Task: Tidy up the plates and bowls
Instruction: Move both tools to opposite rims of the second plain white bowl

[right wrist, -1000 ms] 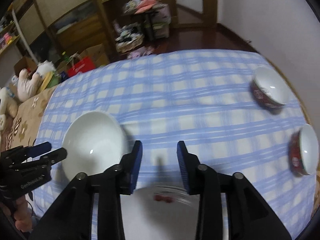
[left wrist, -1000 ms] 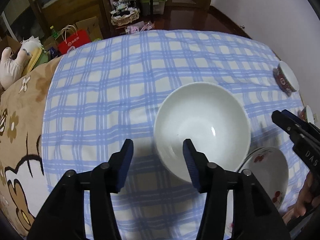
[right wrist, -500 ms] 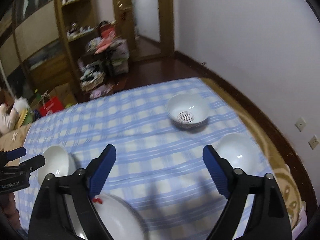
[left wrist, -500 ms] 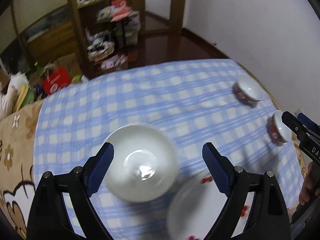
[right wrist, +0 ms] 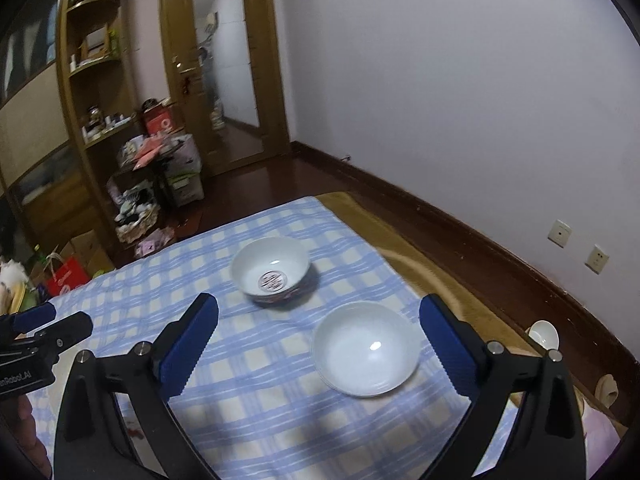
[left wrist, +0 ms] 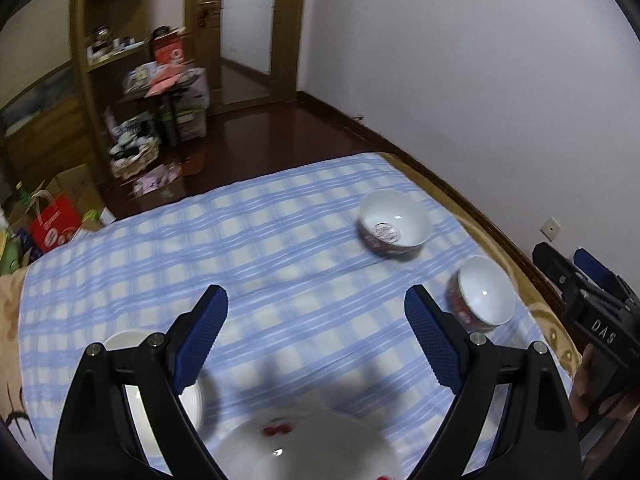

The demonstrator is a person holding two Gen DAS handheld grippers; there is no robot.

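Note:
Two red-patterned white bowls stand on the blue checked cloth: a far one (left wrist: 392, 222) (right wrist: 274, 272) and a nearer one (left wrist: 482, 292) (right wrist: 366, 348). A plain white bowl (left wrist: 160, 392) sits at lower left behind my left finger. A white plate with red flowers (left wrist: 304, 448) lies at the bottom. My left gripper (left wrist: 316, 336) is open and empty, held above the cloth. My right gripper (right wrist: 318, 344) is open and empty, above the nearer bowl; it also shows at the right edge of the left wrist view (left wrist: 592, 300).
The cloth (left wrist: 256, 248) covers a table that ends near a white wall (right wrist: 440, 100) on the right. A small white dish (right wrist: 544, 334) lies off the cloth at right. Shelves, boxes and a red bag (left wrist: 54, 220) stand beyond the far edge.
Both grippers have opened wide and risen away from the table, tilting up toward the room. The left one has left the plain white bowl; the right one now faces the two patterned bowls.

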